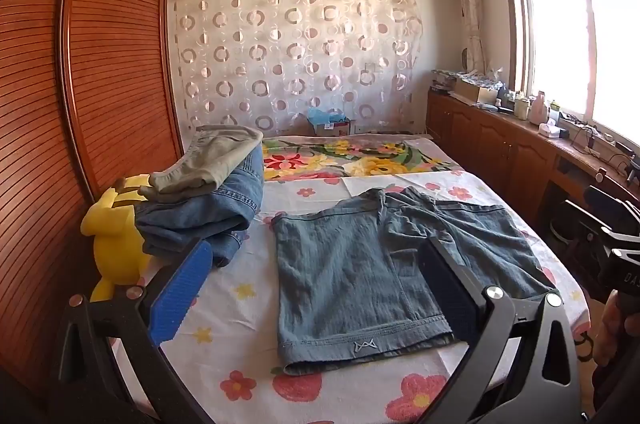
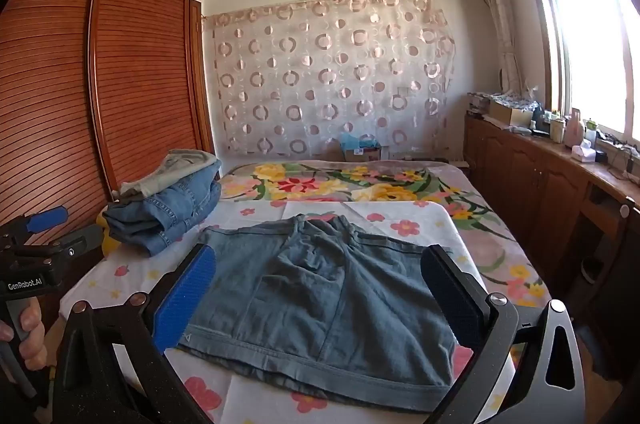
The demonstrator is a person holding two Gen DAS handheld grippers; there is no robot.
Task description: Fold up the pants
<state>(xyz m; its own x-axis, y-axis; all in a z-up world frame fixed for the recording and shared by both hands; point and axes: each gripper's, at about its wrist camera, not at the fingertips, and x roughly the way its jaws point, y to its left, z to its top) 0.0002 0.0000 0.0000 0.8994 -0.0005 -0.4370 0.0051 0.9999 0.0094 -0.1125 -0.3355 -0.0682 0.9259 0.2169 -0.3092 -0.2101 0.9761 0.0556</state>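
Observation:
A pair of grey-blue denim shorts (image 1: 384,264) lies flat on the flowered bed sheet (image 1: 240,304), leg hems toward me and waistband at the far side. It also shows in the right wrist view (image 2: 320,296). My left gripper (image 1: 316,288) is open and empty, held above the near hem of the shorts. My right gripper (image 2: 320,300) is open and empty, held above the near part of the shorts. The left gripper's body (image 2: 36,256) shows at the left edge of the right wrist view.
A stack of folded jeans and khaki pants (image 1: 208,195) sits at the bed's left, beside a yellow plush toy (image 1: 116,240). A wooden wardrobe (image 1: 80,83) stands on the left. A wooden cabinet with clutter (image 1: 520,143) runs along the right under the window.

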